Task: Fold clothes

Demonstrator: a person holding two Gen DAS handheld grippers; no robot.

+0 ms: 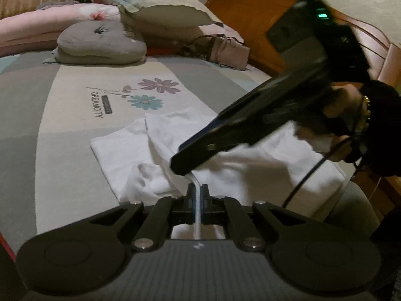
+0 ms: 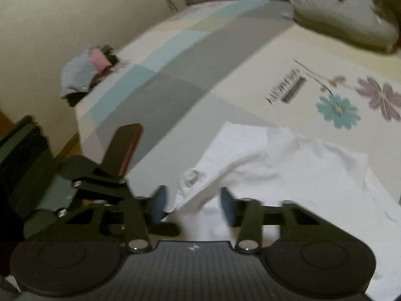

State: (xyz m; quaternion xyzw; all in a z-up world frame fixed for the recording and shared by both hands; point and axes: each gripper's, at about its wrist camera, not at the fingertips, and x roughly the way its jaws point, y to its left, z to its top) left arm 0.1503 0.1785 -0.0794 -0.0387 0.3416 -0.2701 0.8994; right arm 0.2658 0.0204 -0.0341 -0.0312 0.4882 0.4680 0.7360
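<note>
A white garment [image 1: 263, 165] lies partly folded on the patterned bedsheet [image 1: 75, 105]. My left gripper [image 1: 198, 193] is shut on a thin raised fold of its near edge. My right gripper [image 1: 180, 165] reaches in from the upper right, held by a hand [image 1: 343, 100] in a dark sleeve, with its tip just above that same fold. In the right wrist view, which is blurred, the white garment [image 2: 288, 165] spreads to the right. The right gripper [image 2: 193, 203] has its blue pads [image 2: 160, 203] apart, with a bunch of the cloth between them. The left gripper's body [image 2: 95, 178] shows at the left.
A grey cushion [image 1: 100, 42], pillows [image 1: 155, 2] and a pink bag [image 1: 225, 50] lie by the wooden headboard [image 1: 250, 7]. A small heap of clothes [image 2: 82, 75] sits at the bed's far edge. A dark flat thing with a red edge [image 2: 130, 140] lies near the left gripper.
</note>
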